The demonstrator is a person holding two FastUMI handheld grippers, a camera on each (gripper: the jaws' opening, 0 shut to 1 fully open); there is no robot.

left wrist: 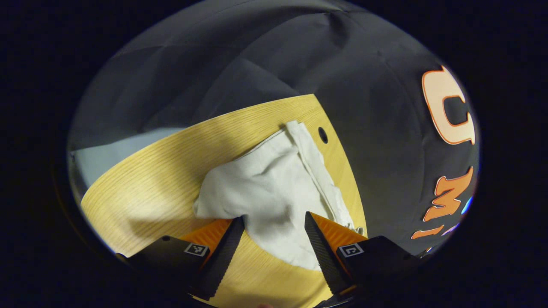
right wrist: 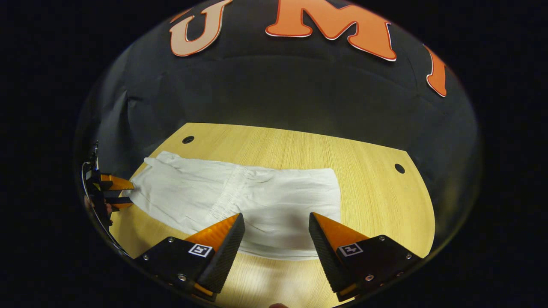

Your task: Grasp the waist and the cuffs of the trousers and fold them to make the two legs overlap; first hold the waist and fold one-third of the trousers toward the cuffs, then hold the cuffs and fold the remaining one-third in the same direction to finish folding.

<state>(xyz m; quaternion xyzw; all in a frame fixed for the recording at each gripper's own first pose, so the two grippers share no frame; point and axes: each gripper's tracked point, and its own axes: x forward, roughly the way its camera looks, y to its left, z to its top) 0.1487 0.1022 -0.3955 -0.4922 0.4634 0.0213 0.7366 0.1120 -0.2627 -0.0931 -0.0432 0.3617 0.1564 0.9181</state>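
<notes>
- Trousers (right wrist: 239, 201) flat on the wooden table (right wrist: 368, 188), pale cloth, elastic waist band bunched mid-cloth in the right gripper view.
- Right gripper (right wrist: 276, 231) above the near edge of the cloth, jaws wide apart, holding nothing.
- Left gripper (left wrist: 274, 233) over one end of the trousers, jaws apart, cloth lying between the fingers; contact unclear.
- Left gripper also at the far left in the right gripper view, at the cloth's end.

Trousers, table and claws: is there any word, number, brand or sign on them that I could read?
No readable words or numbers.
White trousers: no writing.
Wooden table: no writing.
Left claw and right claw: square black-and-white markers, patterns rather than text.
</notes>
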